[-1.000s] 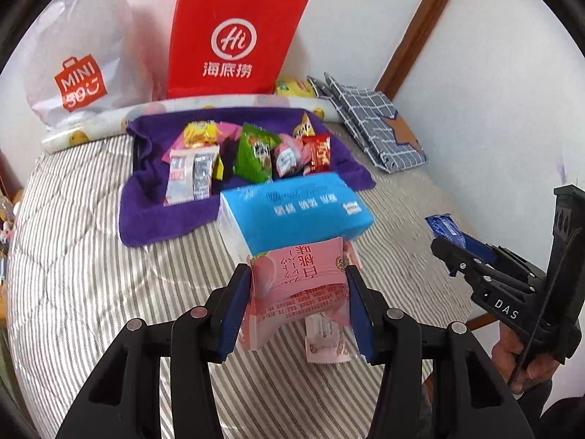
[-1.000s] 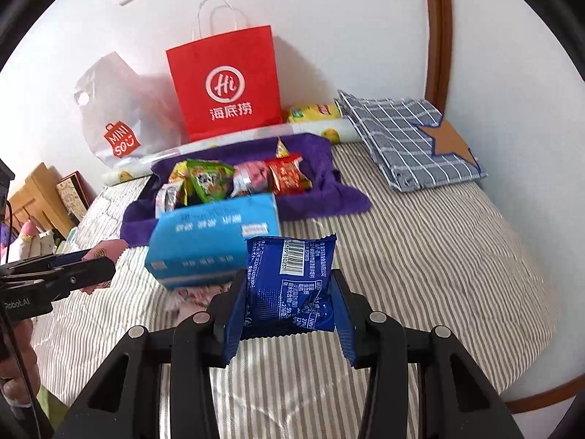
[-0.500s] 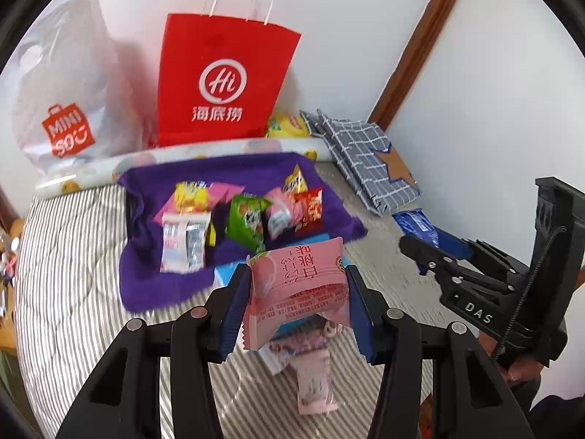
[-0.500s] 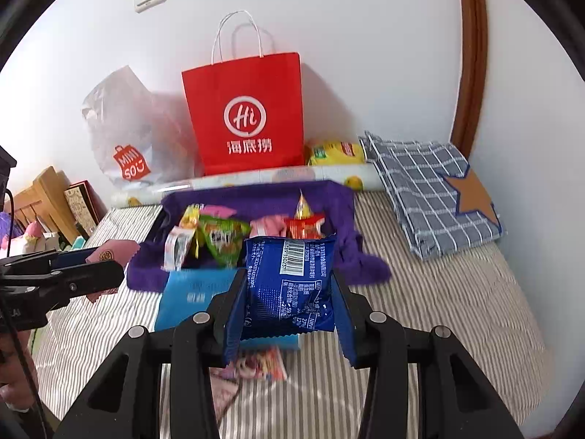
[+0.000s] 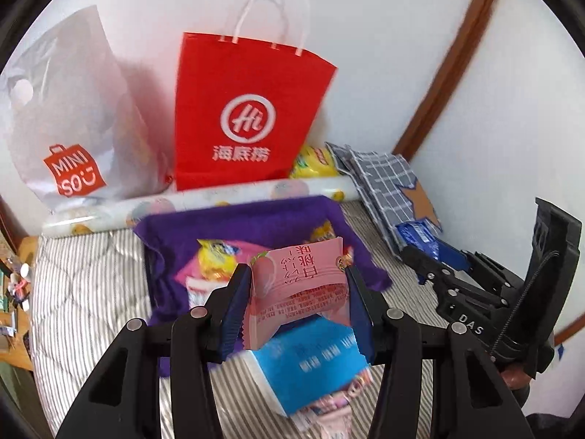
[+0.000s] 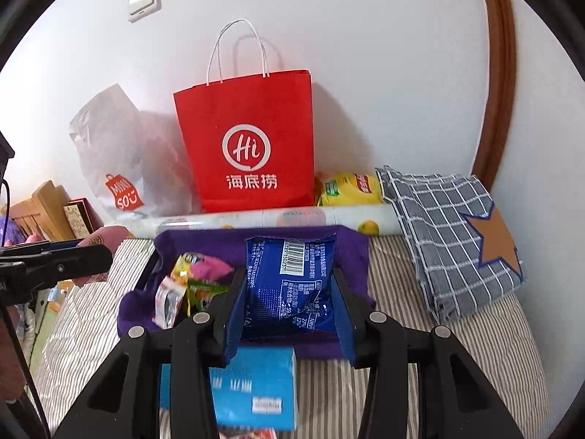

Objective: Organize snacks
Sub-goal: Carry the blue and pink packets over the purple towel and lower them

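Observation:
My left gripper [image 5: 298, 305] is shut on a pink snack packet [image 5: 298, 285] and holds it in the air above the blue tissue pack [image 5: 310, 362]. My right gripper [image 6: 287, 305] is shut on a dark blue snack packet [image 6: 290, 285], held in the air over the near edge of the purple cloth [image 6: 351, 248]. Several snack packets [image 6: 190, 278] lie on that cloth, which also shows in the left wrist view [image 5: 234, 223]. A red paper bag [image 6: 252, 146] stands upright against the wall behind the cloth. The right gripper shows in the left wrist view [image 5: 420, 252], the left gripper in the right wrist view [image 6: 98, 252].
A white Miniso plastic bag [image 5: 69, 124] leans left of the red bag [image 5: 245, 117]. A printed roll [image 6: 278, 217] and a yellow packet [image 6: 347, 188] lie by the wall. A folded checked cloth [image 6: 449, 226] lies right. More pink packets [image 5: 336, 409] lie under the tissue pack on the striped bed [image 6: 457, 358].
Both grippers have risen and moved forward toward the purple cloth and red bag, each still holding its packet. The tissue pack now lies below them.

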Available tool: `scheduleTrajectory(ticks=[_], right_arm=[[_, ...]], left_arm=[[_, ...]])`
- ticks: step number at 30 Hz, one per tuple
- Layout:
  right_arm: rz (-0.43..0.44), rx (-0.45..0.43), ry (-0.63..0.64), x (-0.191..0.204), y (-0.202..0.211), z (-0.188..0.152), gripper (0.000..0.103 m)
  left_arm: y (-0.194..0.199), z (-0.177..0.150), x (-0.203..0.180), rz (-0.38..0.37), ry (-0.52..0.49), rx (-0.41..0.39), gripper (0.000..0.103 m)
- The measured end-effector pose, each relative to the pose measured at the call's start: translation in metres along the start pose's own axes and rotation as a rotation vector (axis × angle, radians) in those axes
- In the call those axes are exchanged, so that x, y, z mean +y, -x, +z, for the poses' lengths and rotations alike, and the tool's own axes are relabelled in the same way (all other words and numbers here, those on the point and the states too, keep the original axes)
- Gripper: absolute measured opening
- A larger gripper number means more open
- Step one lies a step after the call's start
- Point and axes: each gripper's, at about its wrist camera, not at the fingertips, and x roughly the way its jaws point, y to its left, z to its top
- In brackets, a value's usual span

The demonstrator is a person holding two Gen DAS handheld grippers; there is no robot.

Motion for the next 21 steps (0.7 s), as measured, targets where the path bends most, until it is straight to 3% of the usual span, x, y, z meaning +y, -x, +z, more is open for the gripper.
scheduleTrajectory(ticks=[11, 21], right_arm=[[0.044, 0.007, 0.014, -0.001, -0.045, 0.029, 0.041], [0.055, 0.06, -0.005, -0.014, -0.092, 0.025, 0.041]], left_arm=[[-0.032, 0.029, 0.041, 0.05, 0.073, 0.018, 0.051], [-0.072, 0.039, 0.058, 0.047, 0.108, 0.055, 0.051]])
